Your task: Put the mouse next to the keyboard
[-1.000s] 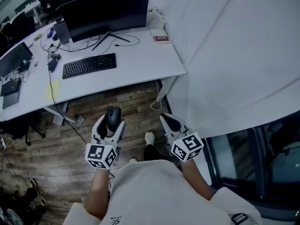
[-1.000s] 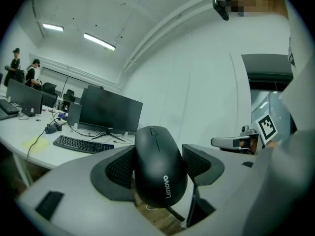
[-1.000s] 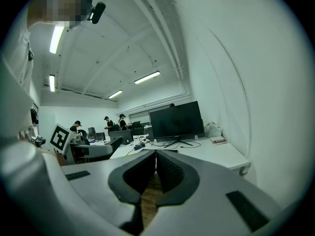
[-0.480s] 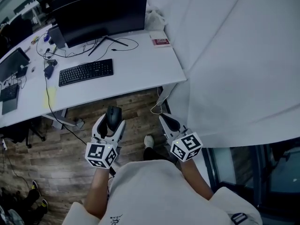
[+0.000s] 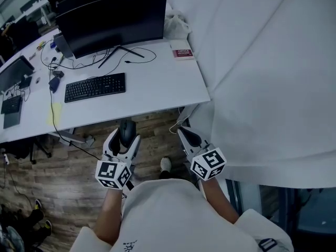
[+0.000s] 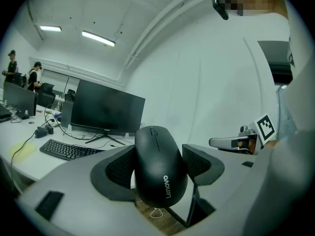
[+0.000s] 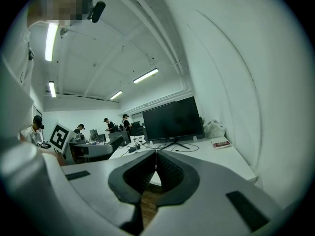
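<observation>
Mouse (image 6: pixel 160 163) was clamped between the jaws of the left hand-held gripper (image 5: pixel 125 137), held over the wooden floor (image 5: pixel 68 161) just near of the table (image 5: pixel 157 83) edge. Keyboard (image 5: pixel 95 87) was seen on the table, farther and left, before the monitor (image 5: pixel 113 20). Right hand-held gripper (image 7: pixel 156 168) was closed together, empty.

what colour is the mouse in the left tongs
Black, with pale lettering on its body; the mouse shows best in the left gripper view.

Mouse (image 6: pixel 160 151) flanks hidden inside left claw (image 6: pixel 158 167); booklet (image 5: pixel 182 52) print too small to read.
</observation>
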The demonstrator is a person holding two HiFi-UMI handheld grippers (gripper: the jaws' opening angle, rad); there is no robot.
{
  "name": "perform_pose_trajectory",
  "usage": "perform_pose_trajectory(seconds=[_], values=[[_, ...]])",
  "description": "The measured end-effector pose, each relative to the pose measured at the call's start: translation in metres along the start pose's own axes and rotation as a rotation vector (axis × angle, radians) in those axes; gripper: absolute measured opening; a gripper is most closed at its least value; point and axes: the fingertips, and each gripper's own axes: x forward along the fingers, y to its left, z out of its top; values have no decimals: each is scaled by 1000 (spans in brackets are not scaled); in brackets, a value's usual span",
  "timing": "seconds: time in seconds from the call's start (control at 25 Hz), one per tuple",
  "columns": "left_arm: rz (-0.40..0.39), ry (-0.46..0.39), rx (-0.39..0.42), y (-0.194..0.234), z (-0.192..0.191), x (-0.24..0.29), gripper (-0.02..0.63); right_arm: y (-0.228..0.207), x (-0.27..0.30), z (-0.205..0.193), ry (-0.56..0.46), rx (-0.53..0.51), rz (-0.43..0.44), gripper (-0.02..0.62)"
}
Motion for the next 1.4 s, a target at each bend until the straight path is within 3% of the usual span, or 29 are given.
perform_pose_trajectory(seconds=[0.64,1.4], values=[[43,14,10,-19,7,80,307,-85,20,9,15,1,51,19],[30,52,21,-34,0,117,307,-132,5,-1,30,32,26,18]])
